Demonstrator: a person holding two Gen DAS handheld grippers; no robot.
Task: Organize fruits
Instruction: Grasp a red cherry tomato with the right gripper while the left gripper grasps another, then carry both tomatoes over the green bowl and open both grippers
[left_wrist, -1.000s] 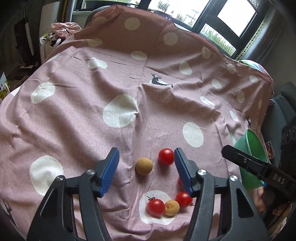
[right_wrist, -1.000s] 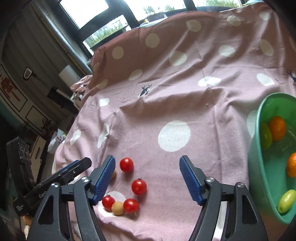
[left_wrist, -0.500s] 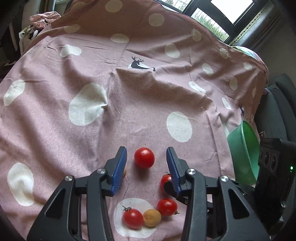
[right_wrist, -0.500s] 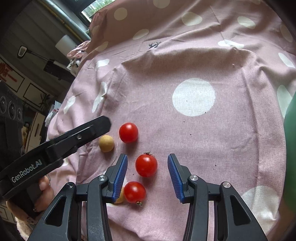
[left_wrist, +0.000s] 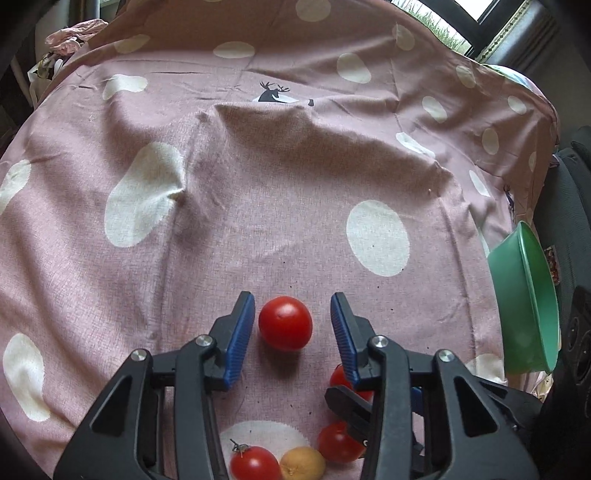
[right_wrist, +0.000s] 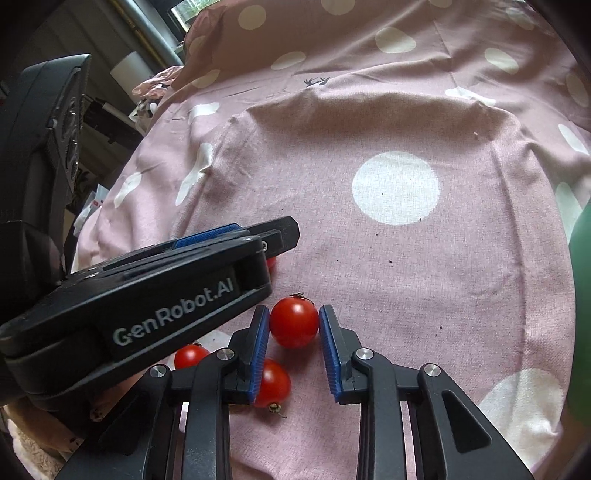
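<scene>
A red tomato (left_wrist: 284, 323) lies on the pink dotted cloth (left_wrist: 258, 221) between the blue pads of my left gripper (left_wrist: 291, 314). Those jaws are closing, and a gap still shows on each side of the fruit. My right gripper (right_wrist: 294, 314) is shut on a second red tomato (right_wrist: 294, 323) with a green stalk, both pads touching it. Two more tomatoes (right_wrist: 273, 382) (right_wrist: 190, 356) lie just behind that gripper. In the left wrist view a tomato (left_wrist: 255, 463), a yellow fruit (left_wrist: 302, 463) and another tomato (left_wrist: 338, 441) sit near the bottom edge.
A green bowl (left_wrist: 528, 306) stands at the cloth's right edge; in the right wrist view only its rim (right_wrist: 581, 258) shows. The left gripper's black body (right_wrist: 147, 295) crosses the right wrist view at the left. Windows and clutter lie beyond the cloth.
Both grippers came down toward the cloth and narrowed. The right jaws closed onto the stalked tomato. The left jaws drew in around the other tomato, and the brownish fruit beside it left view.
</scene>
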